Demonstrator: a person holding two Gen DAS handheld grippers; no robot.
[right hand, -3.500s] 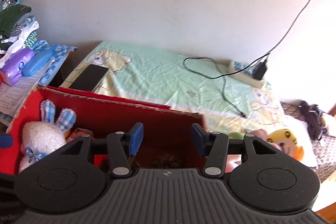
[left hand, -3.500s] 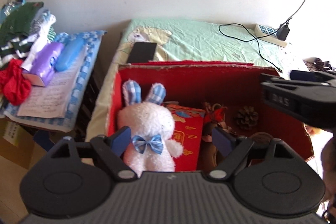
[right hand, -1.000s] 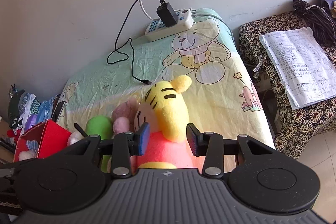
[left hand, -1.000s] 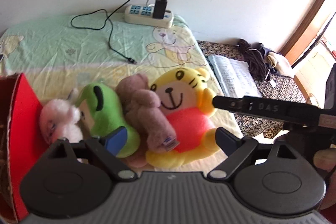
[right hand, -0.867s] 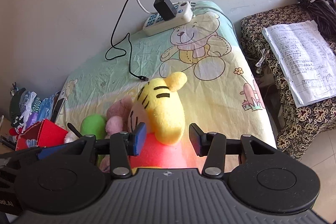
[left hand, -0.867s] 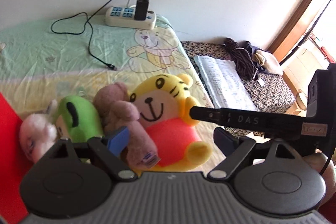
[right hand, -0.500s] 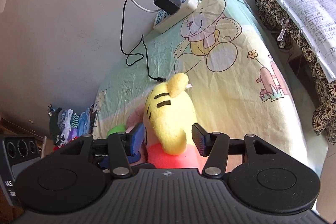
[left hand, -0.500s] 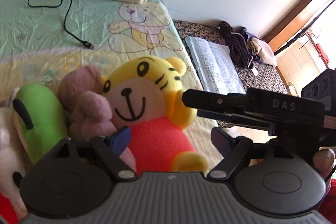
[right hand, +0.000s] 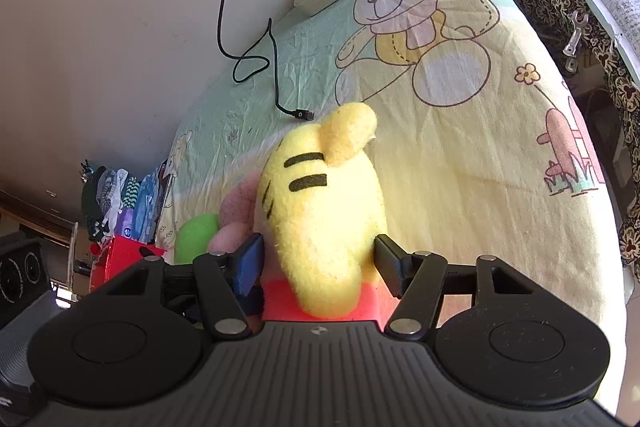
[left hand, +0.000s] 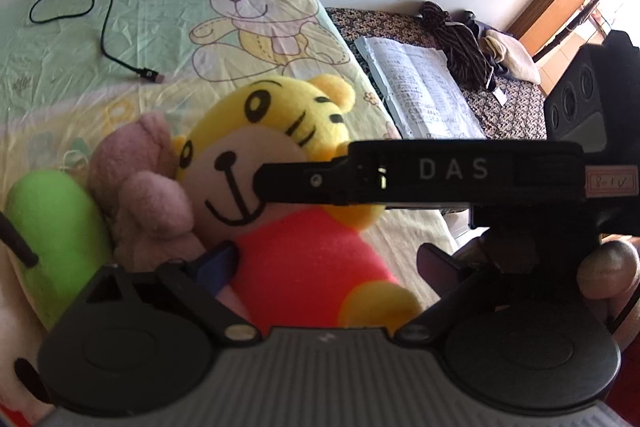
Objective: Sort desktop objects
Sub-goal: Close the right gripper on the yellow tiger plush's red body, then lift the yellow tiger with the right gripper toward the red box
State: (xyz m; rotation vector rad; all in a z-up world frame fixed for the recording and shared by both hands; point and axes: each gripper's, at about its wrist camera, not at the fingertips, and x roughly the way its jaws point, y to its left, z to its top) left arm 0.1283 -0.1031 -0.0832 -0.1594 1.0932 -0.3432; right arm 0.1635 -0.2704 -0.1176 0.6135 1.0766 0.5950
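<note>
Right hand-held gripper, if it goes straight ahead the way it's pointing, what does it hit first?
Most likely the yellow tiger plush: its head already sits between the open fingers of the right hand-held gripper.

tiger toy (left hand: 280, 155): cheek behind right tool (right hand: 320, 263) | green plush (left hand: 52, 227): cut off left

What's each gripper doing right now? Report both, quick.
Left gripper: open, jaws around the tiger plush body.
Right gripper: open, jaws straddling the tiger's head, not clamped.

Pink plush (left hand: 140, 183) crowds the tiger plush's (left hand: 288, 163) left; bedsheet (right hand: 460, 187) right lies bare.
</note>
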